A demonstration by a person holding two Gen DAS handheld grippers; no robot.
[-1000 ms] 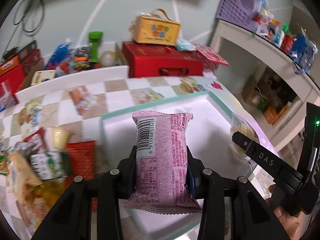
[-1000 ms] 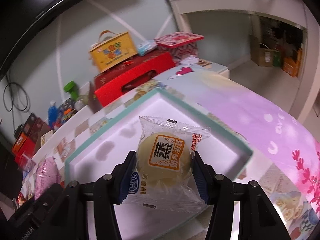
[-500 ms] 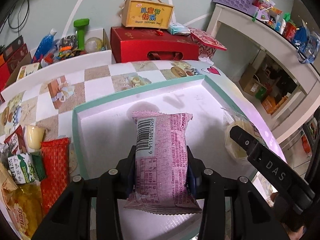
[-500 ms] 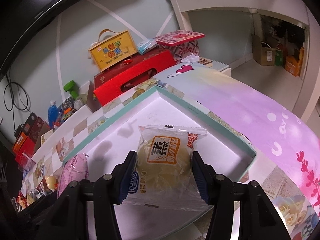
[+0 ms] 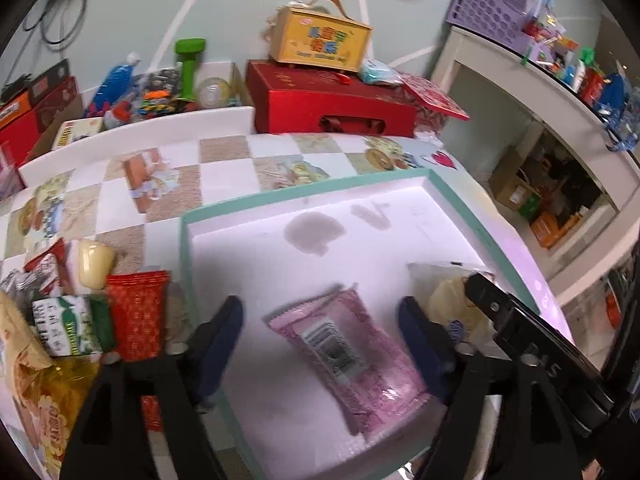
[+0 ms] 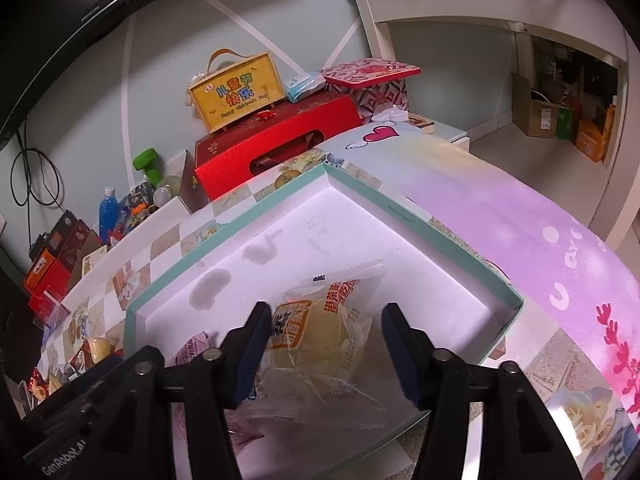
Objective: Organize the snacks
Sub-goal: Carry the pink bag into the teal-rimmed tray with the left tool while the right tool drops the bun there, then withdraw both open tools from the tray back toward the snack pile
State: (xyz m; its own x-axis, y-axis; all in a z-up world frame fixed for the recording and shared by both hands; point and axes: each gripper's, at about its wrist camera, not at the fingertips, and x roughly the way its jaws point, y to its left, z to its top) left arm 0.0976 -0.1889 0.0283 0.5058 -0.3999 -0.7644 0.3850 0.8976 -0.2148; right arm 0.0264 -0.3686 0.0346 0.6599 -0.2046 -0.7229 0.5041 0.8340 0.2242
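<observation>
A pink snack packet (image 5: 352, 356) lies tilted on the white floor of a shallow box with a teal rim (image 5: 312, 194). My left gripper (image 5: 320, 332) is open above it, fingers apart on either side. A clear-wrapped yellow bun (image 6: 320, 340) lies in the same box (image 6: 404, 208), near its right side. My right gripper (image 6: 324, 340) is open over it, jaws not touching. The bun also shows in the left wrist view (image 5: 452, 296), partly behind the right gripper's finger. A corner of the pink packet (image 6: 194, 346) shows in the right wrist view.
Several loose snacks lie left of the box: a red packet (image 5: 136, 312), a green-white packet (image 5: 68, 324), a yellow bag (image 5: 36, 396). A red gift box (image 5: 332, 106) and yellow case (image 5: 320, 38) stand behind the checkered table. A white shelf (image 5: 532, 92) stands right.
Both grippers have opened and let go. The pink packet and the bun have dropped onto the box floor, each lying tilted.
</observation>
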